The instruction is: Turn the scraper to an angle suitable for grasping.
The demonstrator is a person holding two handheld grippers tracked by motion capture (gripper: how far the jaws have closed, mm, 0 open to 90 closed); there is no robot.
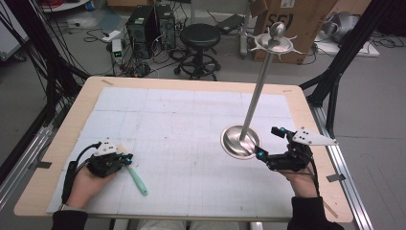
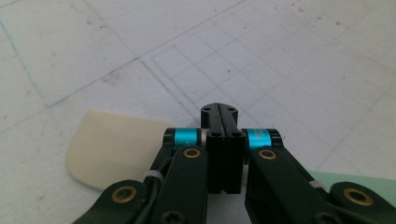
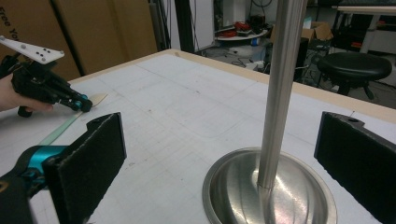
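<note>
Pressed together, my left gripper (image 1: 125, 158) sits over the spatula (image 1: 136, 178), near its cream blade. It looks light, slim and bendy; I'd pinch the green handle. Farther off, my right gripper (image 1: 269, 141) stands spread around the steel stand (image 1: 239, 142) on the bench (image 1: 191, 110).

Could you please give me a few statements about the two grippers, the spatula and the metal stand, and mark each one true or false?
1. The right gripper has its jaws open on either side of the metal stand. True.
2. The left gripper is wide open. False: its jaws are shut together.
3. The spatula hangs from the top of the stand. False: it lies on the white mat by the left gripper.
4. The spatula has a green handle and a cream blade. True.
5. The stand lies on its side. False: its pole rises from the round base.
</note>
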